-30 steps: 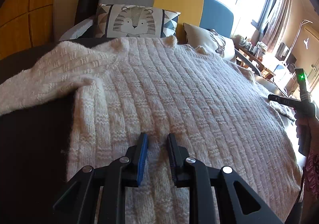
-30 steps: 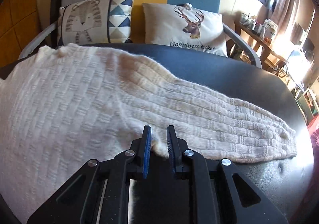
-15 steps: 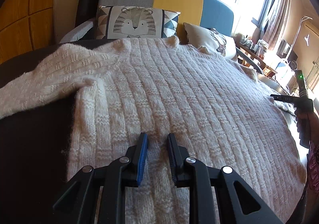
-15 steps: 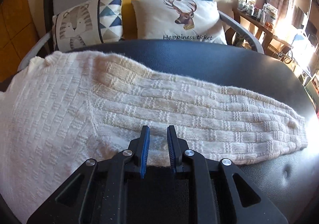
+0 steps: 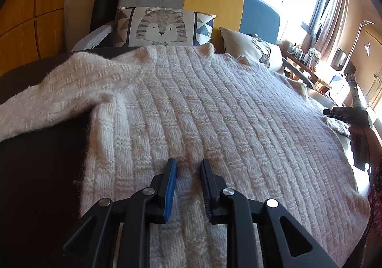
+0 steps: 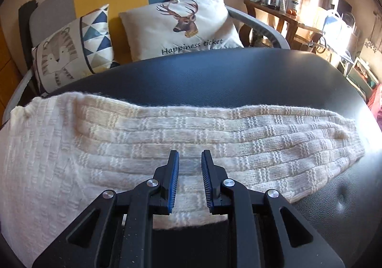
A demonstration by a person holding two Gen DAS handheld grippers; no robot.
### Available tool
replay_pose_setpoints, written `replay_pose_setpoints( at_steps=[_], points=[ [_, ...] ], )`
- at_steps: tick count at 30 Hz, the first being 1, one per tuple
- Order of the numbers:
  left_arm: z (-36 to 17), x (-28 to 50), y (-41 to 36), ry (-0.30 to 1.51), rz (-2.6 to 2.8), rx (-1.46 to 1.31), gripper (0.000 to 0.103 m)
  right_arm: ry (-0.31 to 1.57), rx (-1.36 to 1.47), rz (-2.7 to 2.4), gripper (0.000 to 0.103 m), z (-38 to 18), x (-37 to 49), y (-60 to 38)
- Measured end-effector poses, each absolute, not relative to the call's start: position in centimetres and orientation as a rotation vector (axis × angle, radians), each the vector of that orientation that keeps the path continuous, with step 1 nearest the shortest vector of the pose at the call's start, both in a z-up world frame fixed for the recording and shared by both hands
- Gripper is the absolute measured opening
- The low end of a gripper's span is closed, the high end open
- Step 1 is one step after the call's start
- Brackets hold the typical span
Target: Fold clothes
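Note:
A cream knitted sweater lies spread flat on a dark table, its left sleeve stretched out to the side. My left gripper hovers low over the sweater's body near the hem, its jaws a little apart with no knit pinched between them. In the right wrist view the right sleeve runs straight across the table. My right gripper points down at the sleeve's middle, jaws slightly apart and nothing held. A hand holding that tool shows at the right edge of the left wrist view.
Behind the table stands a grey, yellow and blue sofa with a tiger cushion and a deer cushion. A cluttered wooden side table is at the far right by the window. The table's black surface extends beyond the cuff.
My right gripper has slid from the armpit out along the right sleeve toward the cuff, rolling a little. The left gripper and the sweater have stayed put.

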State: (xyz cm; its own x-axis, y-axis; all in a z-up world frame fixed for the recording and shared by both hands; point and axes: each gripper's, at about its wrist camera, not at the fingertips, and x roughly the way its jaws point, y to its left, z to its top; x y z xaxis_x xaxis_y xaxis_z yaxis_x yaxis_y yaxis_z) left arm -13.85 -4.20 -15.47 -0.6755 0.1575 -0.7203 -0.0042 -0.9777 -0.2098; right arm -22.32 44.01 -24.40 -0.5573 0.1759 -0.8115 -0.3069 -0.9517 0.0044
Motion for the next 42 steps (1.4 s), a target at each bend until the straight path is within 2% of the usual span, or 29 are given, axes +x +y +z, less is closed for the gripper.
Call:
replay_pose_setpoints(
  at_steps=[9, 14, 21, 23, 29, 32, 34, 36, 38, 42],
  points=[
    [-15.5, -14.0, -4.1, -0.267, 2.79, -1.227, 0.02, 0.23, -1.271, 2.537, 0.022, -24.2, -22.0, 47.8],
    [-15.5, -14.1, -4.1, -0.266, 2.79, -1.226, 0.02, 0.236, -1.125, 2.466, 0.024, -23.0, -19.2, 51.5],
    [-15.5, -13.9, -3.8, -0.246, 2.801, -1.228, 0.02, 0.404, -1.179, 2.32, 0.024, -26.8, -17.3, 58.8],
    [-15.6, -13.9, -3.8, -0.242, 2.803, -1.228, 0.02, 0.395, -1.166, 2.311, 0.024, -27.0, -17.0, 59.5],
    [-15.6, -14.1, -3.8, -0.236, 2.805, -1.228, 0.02, 0.296, -1.144, 2.274, 0.024, -27.2, -17.5, 60.0],
    [-15.6, -14.1, -3.9, -0.235, 2.805, -1.227, 0.02, 0.273, -1.155, 2.277, 0.027, -27.0, -17.8, 60.0],
    [-15.6, -14.1, -4.0, -0.239, 2.803, -1.226, 0.02, 0.315, -1.161, 2.296, 0.029, -26.5, -17.5, 59.9],
    [-15.6, -14.1, -4.0, -0.245, 2.801, -1.224, 0.02, 0.405, -1.138, 2.325, 0.036, -25.7, -16.7, 59.6],
    [-15.6, -14.1, -4.1, -0.25, 2.799, -1.222, 0.02, 0.414, -1.125, 2.387, 0.037, -24.5, -16.2, 57.7],
    [-15.6, -14.0, -4.2, -0.254, 2.798, -1.22, 0.02, 0.294, -1.153, 2.576, 0.037, -21.5, -16.2, 50.9]
  ],
)
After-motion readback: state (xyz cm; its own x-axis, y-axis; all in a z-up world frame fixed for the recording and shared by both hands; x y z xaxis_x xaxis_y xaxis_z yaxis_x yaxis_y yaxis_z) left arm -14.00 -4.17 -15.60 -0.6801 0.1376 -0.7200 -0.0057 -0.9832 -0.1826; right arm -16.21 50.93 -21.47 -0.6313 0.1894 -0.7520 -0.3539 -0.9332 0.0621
